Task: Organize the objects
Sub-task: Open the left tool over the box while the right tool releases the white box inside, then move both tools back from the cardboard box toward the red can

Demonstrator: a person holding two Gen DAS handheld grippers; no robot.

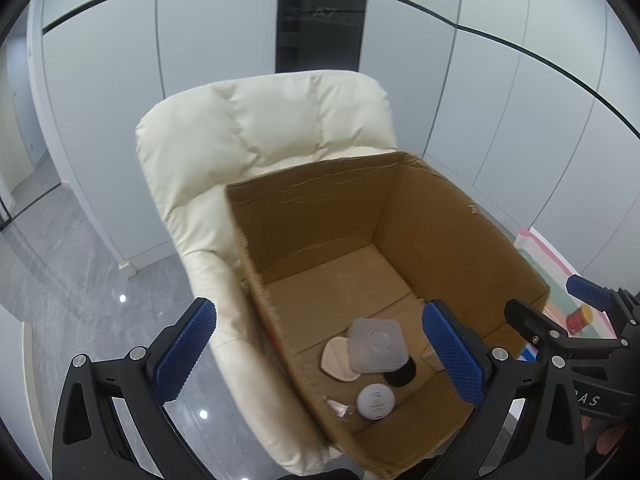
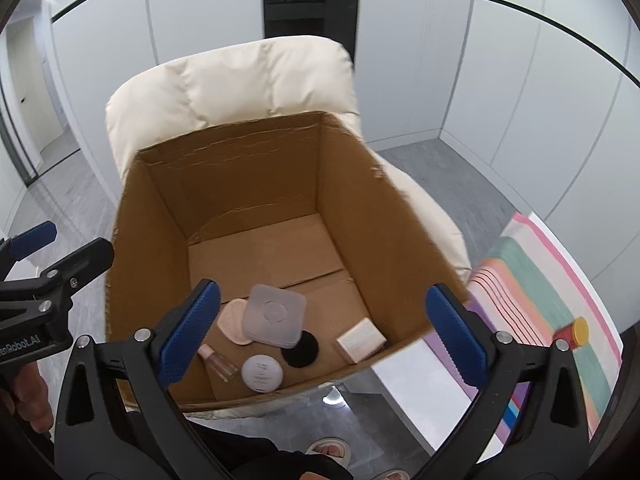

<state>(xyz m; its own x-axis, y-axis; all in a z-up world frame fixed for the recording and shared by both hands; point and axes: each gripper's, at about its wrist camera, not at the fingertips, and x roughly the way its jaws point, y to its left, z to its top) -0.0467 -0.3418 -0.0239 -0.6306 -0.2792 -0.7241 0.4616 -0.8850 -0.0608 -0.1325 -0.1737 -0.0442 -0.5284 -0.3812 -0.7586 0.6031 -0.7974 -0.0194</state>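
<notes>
White wall panels [image 2: 420,60] and a gray shiny floor [image 1: 80,280] sit behind a puffy cream armchair [image 2: 224,76]. On the armchair's seat sits an open cardboard box [image 2: 380,208].

Small things lie at the bottom of the box, on the near side. A square frosted plastic lid [image 2: 274,315] lies on top of a peach makeup puff [image 2: 233,320] and a black round puff [image 2: 301,349]. A round white compact [image 2: 262,373] lies close to the near wall of the box. A little clear bottle with a pink cap [image 2: 218,362] lies on its side just beside the compact. A small white box [image 2: 361,339] sits near the right wall, apart from the others.

The left gripper [image 1: 320,356] hangs over the near left edge of the box. Its jaws are wide apart and hold nothing. The right gripper [image 2: 324,336] hangs over the near right side of the box. Its jaws are also wide apart and hold nothing.

To the right of the armchair is a tabletop with a striped colorful cloth [image 2: 560,292]. A little red jar with a yellow lid [image 2: 574,333] lies on the cloth. A foot in a sandal [image 2: 329,451] shows on the floor below.
</notes>
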